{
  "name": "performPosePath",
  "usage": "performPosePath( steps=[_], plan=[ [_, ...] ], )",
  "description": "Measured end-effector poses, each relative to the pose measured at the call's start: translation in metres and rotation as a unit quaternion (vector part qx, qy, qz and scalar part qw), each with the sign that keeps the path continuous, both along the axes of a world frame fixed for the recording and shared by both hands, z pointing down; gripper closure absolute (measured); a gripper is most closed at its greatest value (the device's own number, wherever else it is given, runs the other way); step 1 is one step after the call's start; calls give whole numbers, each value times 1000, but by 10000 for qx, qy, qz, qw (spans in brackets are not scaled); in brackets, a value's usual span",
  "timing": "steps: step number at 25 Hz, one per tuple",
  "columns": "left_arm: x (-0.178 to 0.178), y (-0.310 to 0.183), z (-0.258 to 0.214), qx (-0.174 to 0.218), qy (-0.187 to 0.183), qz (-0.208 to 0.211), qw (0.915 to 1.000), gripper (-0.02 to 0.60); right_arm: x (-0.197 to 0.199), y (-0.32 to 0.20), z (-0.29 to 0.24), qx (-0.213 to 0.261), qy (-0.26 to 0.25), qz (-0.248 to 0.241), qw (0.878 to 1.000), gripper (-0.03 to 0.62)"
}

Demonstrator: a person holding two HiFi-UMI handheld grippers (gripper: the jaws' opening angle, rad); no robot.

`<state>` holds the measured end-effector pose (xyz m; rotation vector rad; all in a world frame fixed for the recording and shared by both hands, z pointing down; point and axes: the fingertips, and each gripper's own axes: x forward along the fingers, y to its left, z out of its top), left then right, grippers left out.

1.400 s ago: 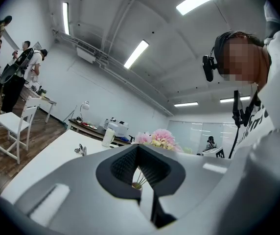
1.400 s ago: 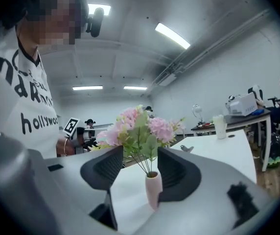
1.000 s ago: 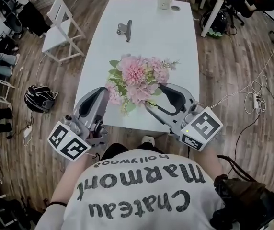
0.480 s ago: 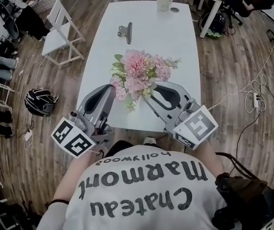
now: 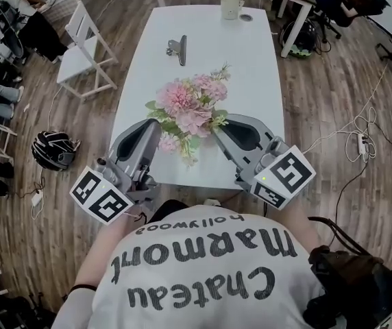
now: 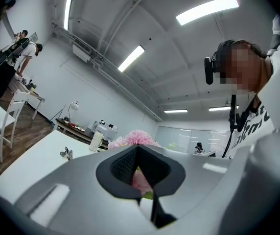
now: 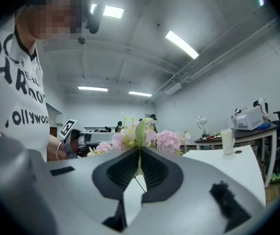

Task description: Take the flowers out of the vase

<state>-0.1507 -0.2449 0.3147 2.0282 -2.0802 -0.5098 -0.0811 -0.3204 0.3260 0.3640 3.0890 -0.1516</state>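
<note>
A bunch of pink flowers [image 5: 186, 108] with green leaves sits over the near half of the white table [image 5: 258, 74]; the blooms hide the vase. My right gripper [image 5: 218, 123] reaches in from the right and is shut on a thin green flower stem [image 7: 140, 166], with a leaf and blooms [image 7: 167, 140] standing just beyond its pads. My left gripper [image 5: 156, 127] lies against the bunch's left side with its jaws shut. A pink bloom [image 6: 140, 180] shows through the slit below its pads. I cannot tell whether it pinches anything.
A metal binder clip [image 5: 177, 46] lies mid-table, and a pale mug [image 5: 230, 0] and a small ring [image 5: 246, 17] stand at the far end. Left of the table are a white chair [image 5: 79, 43] and a helmet [image 5: 51, 149]. Cables [image 5: 360, 139] lie on the floor to the right.
The right gripper's jaws have closed on the stem and it has lifted slightly. The bunch has swung, its thin sprig now pointing away instead of right. The left gripper stays put.
</note>
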Motion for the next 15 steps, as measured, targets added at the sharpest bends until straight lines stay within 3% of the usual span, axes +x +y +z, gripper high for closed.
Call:
performPosePath(
  steps=[15],
  plan=[
    [-18,28,-16,230,-76,-350,9991,578,-7,-2,-23,-364,-338,37,9988,577]
  ],
)
